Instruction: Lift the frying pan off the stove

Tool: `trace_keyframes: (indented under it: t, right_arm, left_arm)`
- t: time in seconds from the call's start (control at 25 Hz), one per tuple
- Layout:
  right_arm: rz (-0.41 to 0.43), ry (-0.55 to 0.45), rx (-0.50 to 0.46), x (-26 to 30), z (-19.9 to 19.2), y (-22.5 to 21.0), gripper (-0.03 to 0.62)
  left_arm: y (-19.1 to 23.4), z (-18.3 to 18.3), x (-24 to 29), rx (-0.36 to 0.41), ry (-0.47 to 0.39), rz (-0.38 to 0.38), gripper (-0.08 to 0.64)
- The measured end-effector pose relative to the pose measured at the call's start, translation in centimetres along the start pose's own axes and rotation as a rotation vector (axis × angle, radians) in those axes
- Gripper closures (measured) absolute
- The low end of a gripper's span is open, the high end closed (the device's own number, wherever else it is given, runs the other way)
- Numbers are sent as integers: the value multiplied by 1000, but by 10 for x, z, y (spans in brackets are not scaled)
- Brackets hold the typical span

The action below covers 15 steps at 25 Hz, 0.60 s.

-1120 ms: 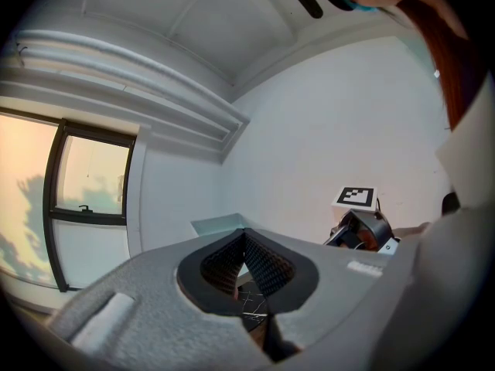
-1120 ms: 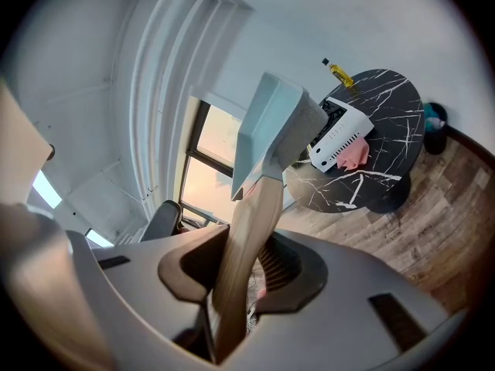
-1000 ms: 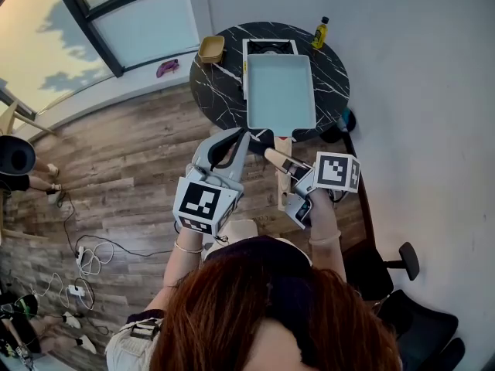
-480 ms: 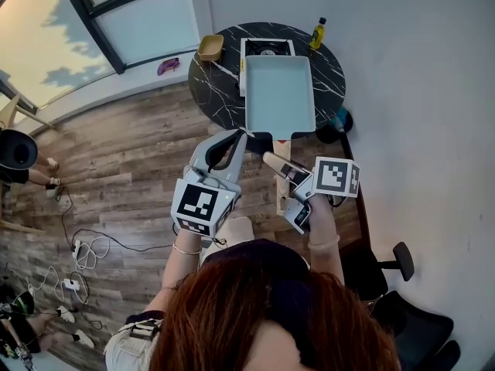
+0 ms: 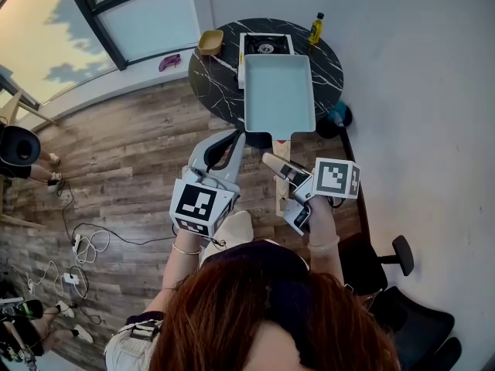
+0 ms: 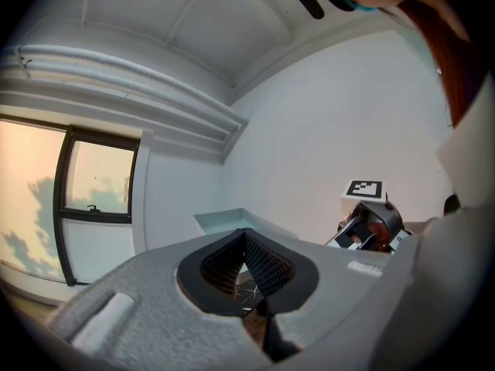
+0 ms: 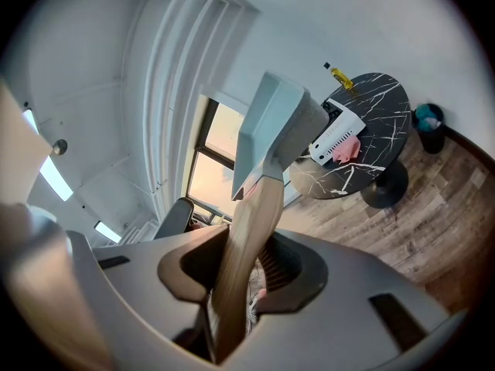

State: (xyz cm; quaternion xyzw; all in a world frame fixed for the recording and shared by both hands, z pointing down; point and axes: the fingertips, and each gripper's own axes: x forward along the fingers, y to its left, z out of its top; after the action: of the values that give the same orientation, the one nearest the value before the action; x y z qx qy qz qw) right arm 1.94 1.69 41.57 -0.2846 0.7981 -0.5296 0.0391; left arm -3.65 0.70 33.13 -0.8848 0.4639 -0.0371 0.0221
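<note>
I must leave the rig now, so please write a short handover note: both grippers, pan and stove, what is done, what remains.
Right gripper: shut on the wooden handle of the frying pan.
Left gripper: shut, empty, apart from the handle.
Frying pan: held in the air, clear of the stove on the round table.
Done: frying pan lifted off the stove.
Left: likely only to keep it level; no set-down place is evident.

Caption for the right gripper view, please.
Right gripper shut on the wooden handle of a pale blue frying pan, held away from the stove on the round table.
</note>
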Motion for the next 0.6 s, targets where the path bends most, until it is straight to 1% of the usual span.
trace_keyframes:
  t: [0.16,0.28,0.4,0.6]
  right_arm:
    - [0,0,0,-10,-11,3,474]
    - [3,-3,0,-15,-17,6,474]
    - [7,-8,0,-21,-23,10,474]
    - [13,-15,-4,-30,-33,17,474]
  left_arm:
    - [-10,2,-10,6,-9,2,549]
    - [-16,-2,-16,-2,11,0,548]
    - [-20,2,-22,6,-8,1,548]
    - [-31,3,-33,6,-5,0,548]
